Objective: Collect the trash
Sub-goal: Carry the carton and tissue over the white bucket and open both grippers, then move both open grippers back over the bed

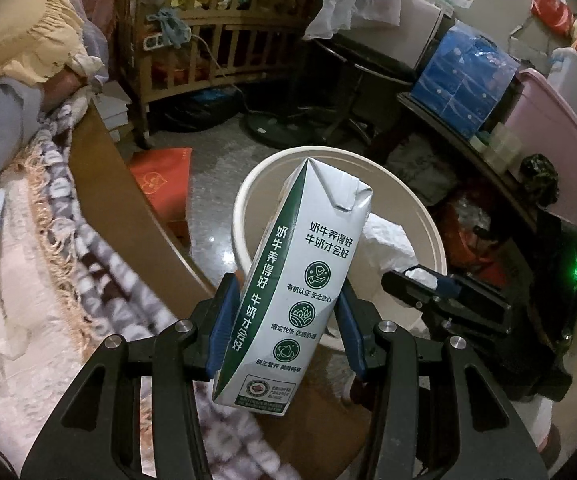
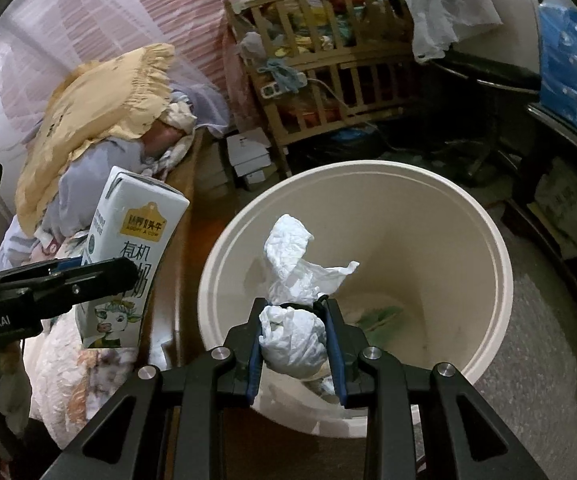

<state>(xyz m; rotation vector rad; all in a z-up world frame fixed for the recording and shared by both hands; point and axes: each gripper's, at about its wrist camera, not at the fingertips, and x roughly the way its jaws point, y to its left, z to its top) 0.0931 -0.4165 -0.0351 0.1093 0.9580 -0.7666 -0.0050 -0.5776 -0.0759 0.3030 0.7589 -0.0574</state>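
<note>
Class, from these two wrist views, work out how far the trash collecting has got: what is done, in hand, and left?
Done: something green already lies in the bin. In hand: the left hand-held gripper clamps a milk carton and the right hand-held gripper a crumpled tissue, which hangs over the bin's mouth. Left: dropping both in; neither is released yet.

Two wrist cameras, both looking forward and down

Each looks closely along its own jaws; both share the cream bin (image 1: 244, 196), the wooden crib (image 2: 328, 80) and the bed edge (image 1: 100, 168).
</note>
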